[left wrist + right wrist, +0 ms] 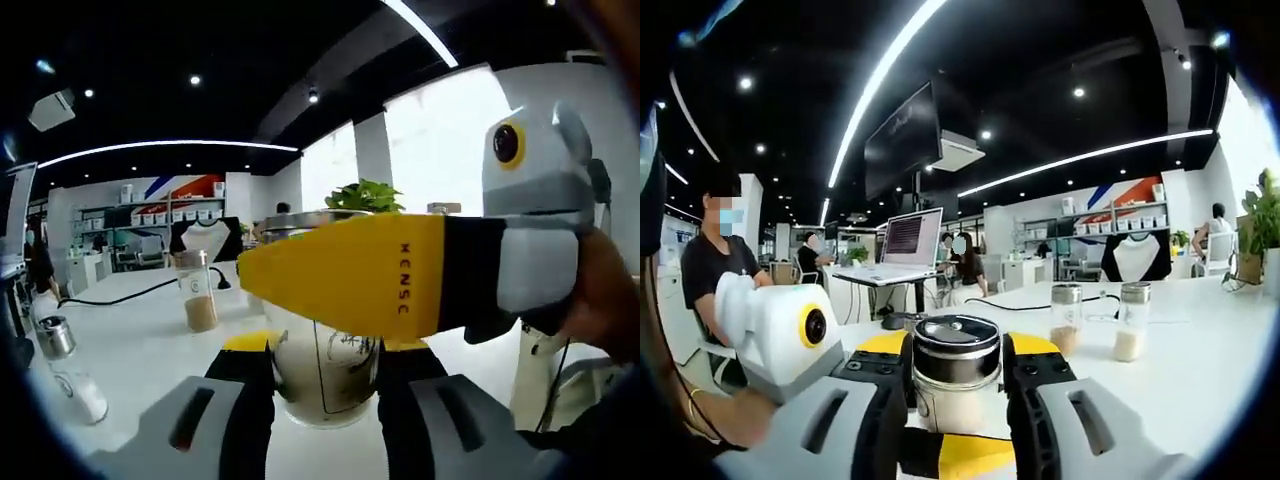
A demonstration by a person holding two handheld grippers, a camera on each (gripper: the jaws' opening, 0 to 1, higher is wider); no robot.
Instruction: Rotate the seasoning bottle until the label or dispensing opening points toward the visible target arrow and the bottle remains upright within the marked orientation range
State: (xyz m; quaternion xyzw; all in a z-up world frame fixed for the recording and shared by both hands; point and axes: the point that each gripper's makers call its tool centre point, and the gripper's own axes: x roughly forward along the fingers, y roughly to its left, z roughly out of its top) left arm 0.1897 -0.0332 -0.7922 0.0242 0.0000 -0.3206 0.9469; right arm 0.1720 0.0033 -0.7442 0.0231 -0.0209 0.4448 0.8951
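The seasoning bottle is clear glass with pale powder inside and stands upright on the white table. My left gripper is shut on its glass body, one black, yellow-tipped jaw on each side. My right gripper reaches in from the right, its yellow jaw lying across the bottle's top and hiding the cap. In the right gripper view the bottle's steel cap sits between the jaws of my right gripper, which is shut on it. My left gripper comes in from the lower left, held by a hand.
A shaker of brown seasoning stands further back on the table, and a white-filled shaker is at the near left. Two more shakers stand to the right. A black cable, a laptop and seated people lie beyond.
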